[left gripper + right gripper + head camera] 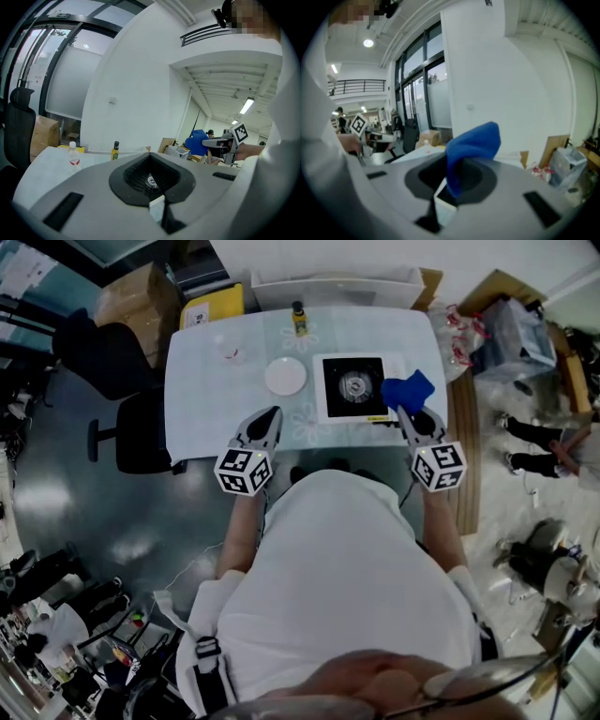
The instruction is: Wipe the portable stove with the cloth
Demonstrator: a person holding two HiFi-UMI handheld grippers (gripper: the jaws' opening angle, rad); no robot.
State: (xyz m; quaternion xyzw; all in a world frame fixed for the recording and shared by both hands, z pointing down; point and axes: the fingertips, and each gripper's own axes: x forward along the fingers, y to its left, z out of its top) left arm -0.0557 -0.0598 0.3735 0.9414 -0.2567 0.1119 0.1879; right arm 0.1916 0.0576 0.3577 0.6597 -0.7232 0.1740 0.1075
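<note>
The portable stove [354, 385] is a white square unit with a black top and round burner, sitting right of centre on the table. My right gripper [401, 412] hovers at its near right corner, shut on a blue cloth [407, 390] that stands up above the jaws. In the right gripper view the blue cloth [471, 147] rises from my right gripper [445, 201]. My left gripper [271, 418] is held over the table's front edge, left of the stove, jaws together and empty. The left gripper [157, 208] looks across at the cloth [197, 143].
A white plate [286, 376] lies left of the stove. A yellow bottle [299, 320] and a clear bottle [230, 348] stand farther back on the table [202, 381]. A white bin [333, 287] is behind it, and office chairs [141, 427] stand to the left.
</note>
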